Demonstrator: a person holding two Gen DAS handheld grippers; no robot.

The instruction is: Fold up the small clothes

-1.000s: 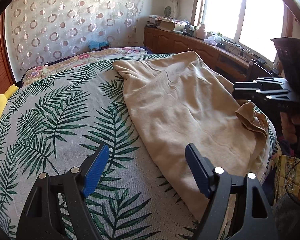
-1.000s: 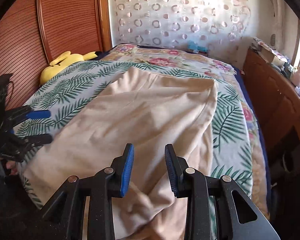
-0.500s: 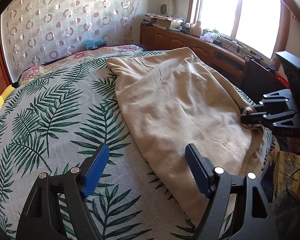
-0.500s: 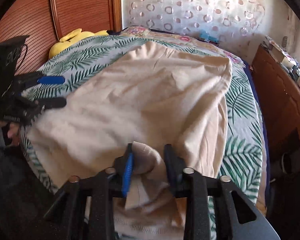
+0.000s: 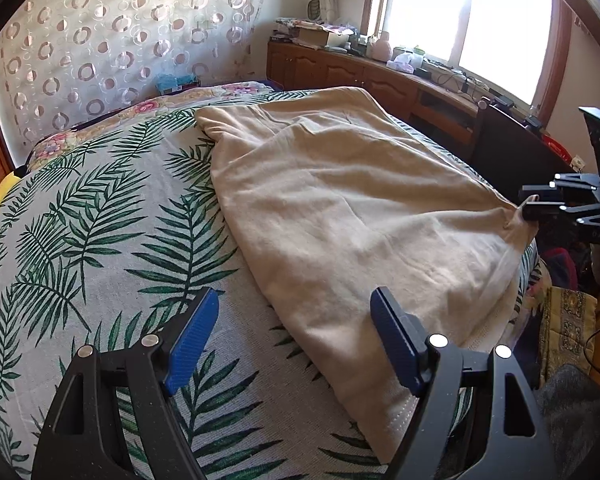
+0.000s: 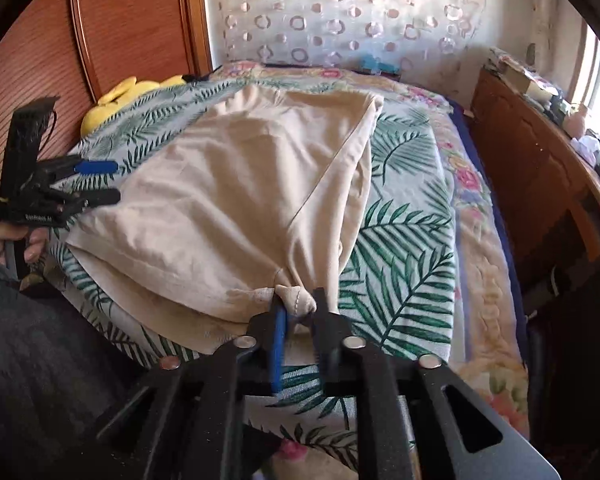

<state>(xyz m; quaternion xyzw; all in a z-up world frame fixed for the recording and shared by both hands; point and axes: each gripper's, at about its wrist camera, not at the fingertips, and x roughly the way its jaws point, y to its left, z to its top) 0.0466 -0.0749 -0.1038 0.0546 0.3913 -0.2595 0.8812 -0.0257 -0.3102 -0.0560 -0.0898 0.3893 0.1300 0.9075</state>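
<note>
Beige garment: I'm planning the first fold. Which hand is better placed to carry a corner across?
Right. The right gripper has the beige garment's near corner bunched between its jaws, which have just been opening, cloth taut. The left gripper hangs open at its edge, gripping nothing.

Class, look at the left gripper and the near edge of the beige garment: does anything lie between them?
Nothing visible does. The open left gripper hangs over the palm-leaf bedspread, its right finger above the beige garment; only bare bedspread lies between.
</note>
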